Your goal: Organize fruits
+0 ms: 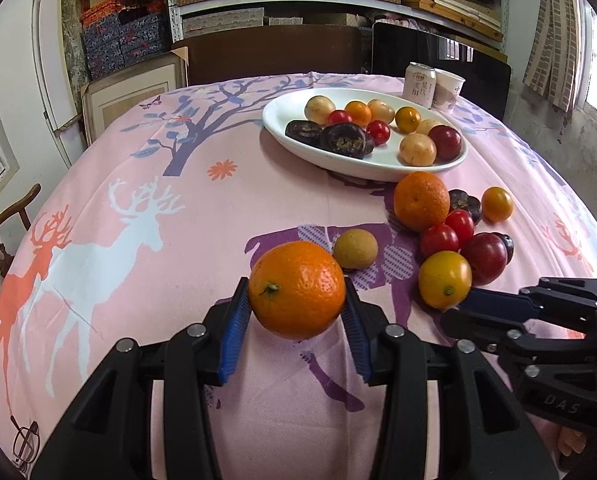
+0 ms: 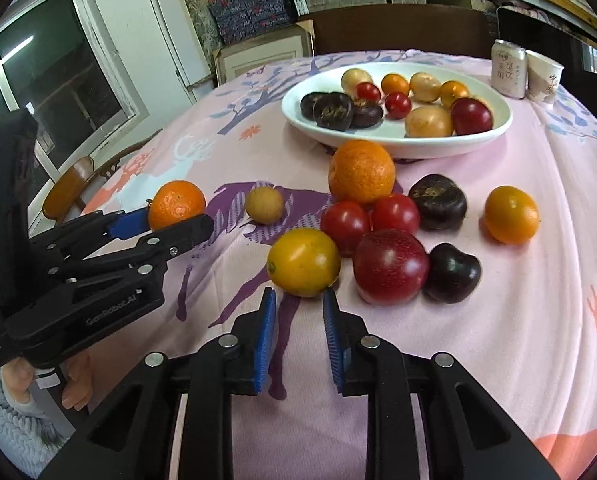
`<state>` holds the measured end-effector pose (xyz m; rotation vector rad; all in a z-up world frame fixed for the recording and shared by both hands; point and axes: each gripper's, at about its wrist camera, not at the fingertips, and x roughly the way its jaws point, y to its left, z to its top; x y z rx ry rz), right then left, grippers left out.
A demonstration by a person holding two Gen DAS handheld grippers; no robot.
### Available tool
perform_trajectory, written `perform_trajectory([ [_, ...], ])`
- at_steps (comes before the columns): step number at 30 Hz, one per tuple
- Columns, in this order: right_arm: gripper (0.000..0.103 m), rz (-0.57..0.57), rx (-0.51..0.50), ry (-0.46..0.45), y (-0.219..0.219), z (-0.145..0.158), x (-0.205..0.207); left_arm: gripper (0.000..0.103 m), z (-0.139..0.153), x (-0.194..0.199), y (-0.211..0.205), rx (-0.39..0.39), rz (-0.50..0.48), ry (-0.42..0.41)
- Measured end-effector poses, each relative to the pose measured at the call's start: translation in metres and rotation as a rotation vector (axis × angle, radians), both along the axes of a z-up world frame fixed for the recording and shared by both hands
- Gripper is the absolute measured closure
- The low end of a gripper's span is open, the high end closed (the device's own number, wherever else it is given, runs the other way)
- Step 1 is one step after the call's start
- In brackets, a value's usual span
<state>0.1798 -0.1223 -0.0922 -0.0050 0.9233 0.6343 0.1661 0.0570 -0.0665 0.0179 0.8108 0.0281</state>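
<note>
Our left gripper (image 1: 297,312) pinches a mandarin orange (image 1: 297,289) between its blue pads, the fruit lifted clear of the pink deer-print tablecloth (image 1: 146,184). Our right gripper (image 2: 299,312) has its pads drawn close together with nothing between them; the tips sit just in front of a yellow-orange tomato (image 2: 303,262), not touching it.

We take the white oval plate (image 2: 298,114) as our landmark. On it lie dark water chestnuts, pale longans, cherry tomatoes, small orange fruits and a red plum; its left part is bare. Touching its near rim sits a second mandarin (image 2: 361,171). Nearer to us than that, a tight cluster: two red tomatoes (image 2: 368,220), a red plum (image 2: 390,266), a dark fruit (image 2: 452,273) against the plum, a water chestnut (image 2: 437,201). Right of the cluster, set apart, an orange tomato (image 2: 511,214). Left of it, alone, a longan (image 2: 264,205).

Left of the plate we have a wide stretch of bare cloth running to the table's left edge, where a wooden chair (image 1: 2,236) stands. Behind the plate, near the far edge, stand a drinks can (image 2: 508,68) and a paper cup (image 2: 543,76), touching
</note>
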Motion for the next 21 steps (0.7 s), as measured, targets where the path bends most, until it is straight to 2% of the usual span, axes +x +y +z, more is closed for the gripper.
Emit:
perform_trajectory([
  [3, 0.057, 0.000, 0.006, -0.012, 0.004, 0.002, 0.003, 0.060, 0.000, 0.000, 0.000, -0.002, 0.000, 0.003],
  [8, 0.055, 0.013, 0.018, -0.003, 0.012, 0.000, 0.005, 0.060, -0.002, 0.001, -0.002, 0.003, -0.006, 0.008],
  [9, 0.057, 0.013, 0.022, -0.004, 0.013, 0.000, 0.005, 0.060, -0.002, 0.001, -0.002, 0.003, -0.006, 0.009],
  [10, 0.069, 0.010, 0.025, -0.007, 0.014, 0.000, 0.006, 0.060, -0.002, 0.001, -0.002, 0.003, -0.007, 0.009],
  [14, 0.076, 0.013, 0.024, -0.033, 0.014, 0.003, 0.002, 0.060, -0.001, 0.000, -0.002, 0.003, -0.007, 0.004],
  [16, 0.103, 0.018, 0.042, -0.052, 0.011, 0.007, -0.001, 0.060, 0.000, 0.000, -0.002, 0.001, -0.010, -0.003],
  [20, 0.103, 0.030, 0.042, 0.002, 0.008, 0.002, 0.002, 0.060, -0.001, 0.000, -0.003, -0.010, -0.020, 0.003],
  [21, 0.099, 0.024, 0.023, 0.019, 0.009, -0.002, 0.004, 0.060, -0.002, 0.001, -0.002, -0.013, -0.018, 0.014],
])
